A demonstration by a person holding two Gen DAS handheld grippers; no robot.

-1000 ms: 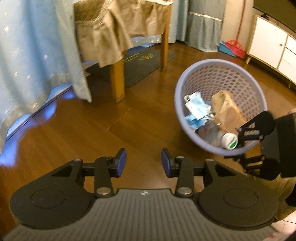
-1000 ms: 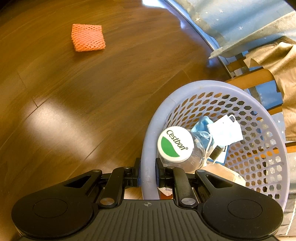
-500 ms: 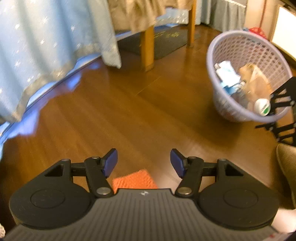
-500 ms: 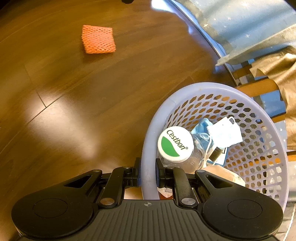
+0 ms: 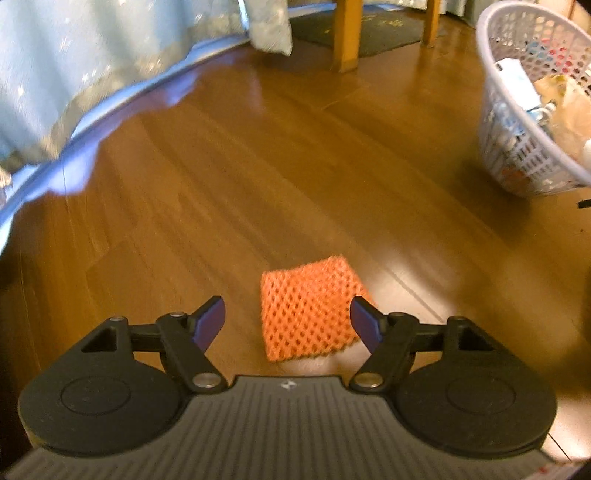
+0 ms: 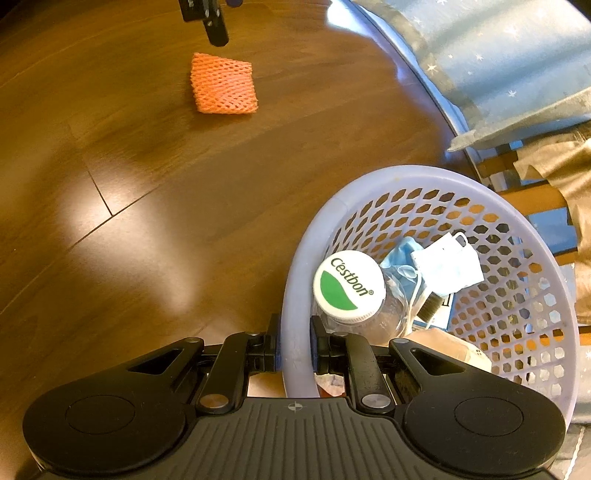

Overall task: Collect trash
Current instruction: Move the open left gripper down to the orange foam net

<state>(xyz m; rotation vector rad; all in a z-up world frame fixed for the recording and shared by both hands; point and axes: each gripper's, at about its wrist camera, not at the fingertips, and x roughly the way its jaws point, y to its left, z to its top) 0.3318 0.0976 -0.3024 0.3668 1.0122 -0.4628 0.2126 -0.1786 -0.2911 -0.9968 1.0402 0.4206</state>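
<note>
Pretty much the whole scene is being taken up by one wooden floor (image 5: 280,155), with a starry blue curtain (image 5: 92,48) hanging along its edge and two wooden table legs (image 5: 345,35) standing on a dark mat further back. One lavender basket (image 6: 369,206) is being carried, tilted, with its rim pinched between the fingers of the right gripper (image 6: 294,347), so that one's clamped onto the basket. Inside it a few things are being held: one clear bottle with a white-and-green "C'estbon" cap (image 6: 349,284), two face masks (one blue (image 6: 400,258), one white (image 6: 448,264)) and one brown paper bag (image 6: 443,347) just beside the bottle. The same basket (image 5: 517,110) is being seen well apart from the action in the left wrist view. One orange foam net (image 5: 308,308) is lying flat on the floor, and it's being straddled by the left gripper (image 5: 288,319), jaws spread wide, nothing gripped. Whether the pads (image 5: 364,323) are touching it can't be told.
</note>
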